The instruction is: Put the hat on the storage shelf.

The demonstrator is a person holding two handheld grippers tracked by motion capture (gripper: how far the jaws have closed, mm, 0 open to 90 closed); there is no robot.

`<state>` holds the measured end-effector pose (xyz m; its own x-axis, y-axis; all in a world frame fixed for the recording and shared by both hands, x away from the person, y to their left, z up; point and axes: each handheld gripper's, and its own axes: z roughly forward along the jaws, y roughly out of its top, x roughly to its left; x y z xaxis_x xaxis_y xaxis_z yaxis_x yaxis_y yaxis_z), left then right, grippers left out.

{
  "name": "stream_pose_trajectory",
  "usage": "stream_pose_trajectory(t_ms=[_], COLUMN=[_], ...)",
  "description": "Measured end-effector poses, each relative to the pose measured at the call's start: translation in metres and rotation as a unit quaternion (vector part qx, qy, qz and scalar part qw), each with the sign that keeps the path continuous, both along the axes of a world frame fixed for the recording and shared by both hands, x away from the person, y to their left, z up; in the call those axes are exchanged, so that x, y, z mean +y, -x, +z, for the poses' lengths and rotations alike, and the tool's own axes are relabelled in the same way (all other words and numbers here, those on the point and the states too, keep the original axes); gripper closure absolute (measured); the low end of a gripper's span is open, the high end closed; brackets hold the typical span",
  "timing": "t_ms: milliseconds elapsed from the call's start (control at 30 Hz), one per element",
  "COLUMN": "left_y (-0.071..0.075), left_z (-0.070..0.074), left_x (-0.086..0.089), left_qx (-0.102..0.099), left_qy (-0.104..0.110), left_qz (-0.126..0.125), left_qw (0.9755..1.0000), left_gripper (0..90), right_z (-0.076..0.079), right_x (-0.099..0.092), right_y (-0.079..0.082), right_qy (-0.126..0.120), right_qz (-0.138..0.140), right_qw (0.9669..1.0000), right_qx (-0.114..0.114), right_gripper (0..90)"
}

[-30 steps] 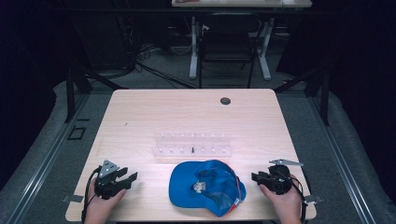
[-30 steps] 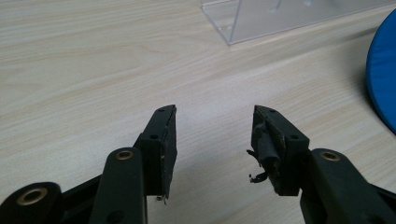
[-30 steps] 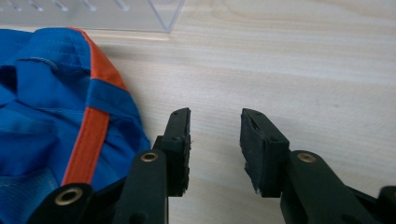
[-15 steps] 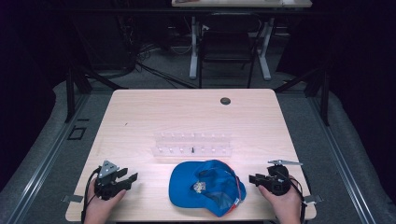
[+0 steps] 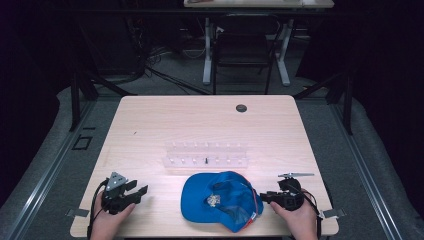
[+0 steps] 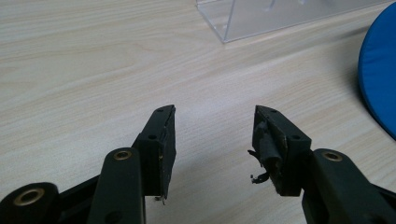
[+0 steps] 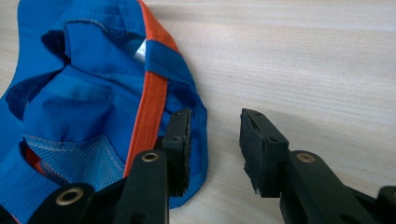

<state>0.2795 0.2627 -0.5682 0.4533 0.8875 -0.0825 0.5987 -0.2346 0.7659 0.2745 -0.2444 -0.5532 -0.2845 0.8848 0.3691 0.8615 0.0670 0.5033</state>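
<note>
From the high view, the work looks barely begun: the blue cap [image 5: 222, 200] lies loose and upside down near the front edge of the surface [image 5: 150, 125], about midway along it, with nothing gripping it. A clear rack [image 5: 206, 154] stands just behind it, toward the middle of the surface. The left gripper [image 5: 139, 191] rests near the front left corner, well apart from the cap, its jaws spread. The right gripper [image 5: 263, 196] sits just beside the cap's right edge, near the front right corner. Taking hold of the cap appears to be what is left to do.

In the left gripper view, the left gripper [image 6: 215, 135] has its jaws wide apart over bare wood and holds nothing. The cap's blue edge [image 6: 378, 84] lies off to the right of the jaws, apart from them, and a corner of the rack [image 6: 261, 16] shows beyond.

In the right gripper view, the right gripper [image 7: 215, 140] has its jaws partly open with only wood between them. The cap [image 7: 93, 93], with its orange band, lies to the left; its rim reaches under or against the left jaw, though I cannot tell whether they touch. Nothing is clamped yet.
</note>
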Motion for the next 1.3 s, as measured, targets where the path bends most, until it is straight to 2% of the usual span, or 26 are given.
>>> stream_pose_trajectory(t_ms=[333, 600, 1067, 1300], left_y=[0.0, -0.001, -0.001, -0.001], left_z=[0.0, 0.0, 0.0, 0.0], left_x=[0.0, -0.001, -0.001, 0.0], left_qx=[-0.001, 0.0, 0.001, -0.001], left_qy=[-0.001, -0.002, -0.004, -0.004], left_qz=[-0.002, -0.001, -0.002, 0.0], left_qw=[1.0, 1.0, 1.0, 1.0], left_gripper=[49.9, 50.0, 50.0, 50.0], right_z=[-0.003, -0.008, -0.01, -0.007], right_x=[0.006, 0.011, 0.013, 0.012], right_y=[-0.001, -0.003, -0.005, -0.005], right_qy=[-0.009, -0.006, -0.016, -0.018], right_qz=[0.01, 0.022, 0.024, 0.021], right_qw=[0.9999, 0.9996, 0.9991, 0.9992], right_qx=[0.011, 0.02, 0.033, 0.027], right_gripper=[66.6, 69.9, 89.7, 90.0])
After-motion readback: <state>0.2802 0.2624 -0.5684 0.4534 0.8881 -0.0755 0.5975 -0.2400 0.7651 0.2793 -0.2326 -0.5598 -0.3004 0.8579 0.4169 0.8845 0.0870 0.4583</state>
